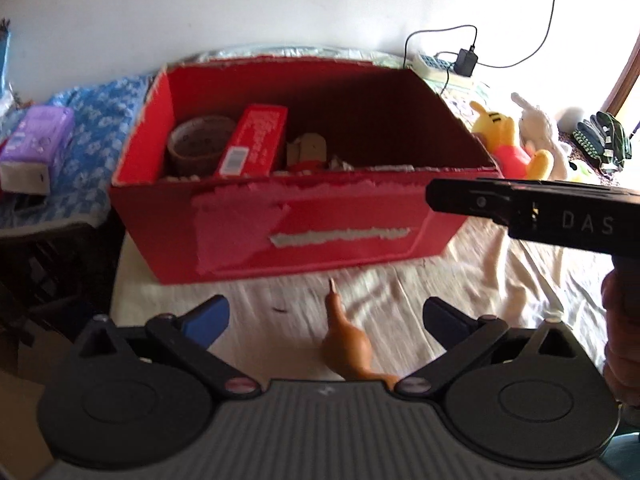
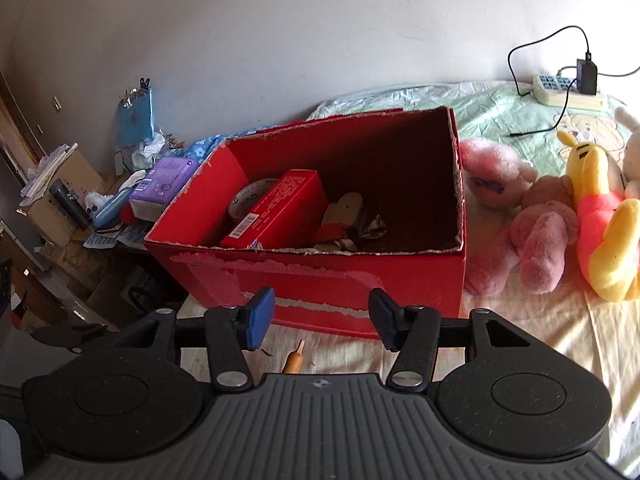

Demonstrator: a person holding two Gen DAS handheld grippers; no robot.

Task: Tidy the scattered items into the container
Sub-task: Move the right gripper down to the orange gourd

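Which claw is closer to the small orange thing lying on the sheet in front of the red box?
Left, as far as the views show. The left claw is open with the orange object lying between its fingers. The right claw, also open, hangs higher, with the object low in its view.

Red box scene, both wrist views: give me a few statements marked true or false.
1. The red box is open on top. True.
2. The box is empty. False: a tape roll and a small red carton lie inside.
3. The left gripper holds the small orange object. False: its jaws are open around it on the sheet.
4. Plush toys lie outside the box. True.
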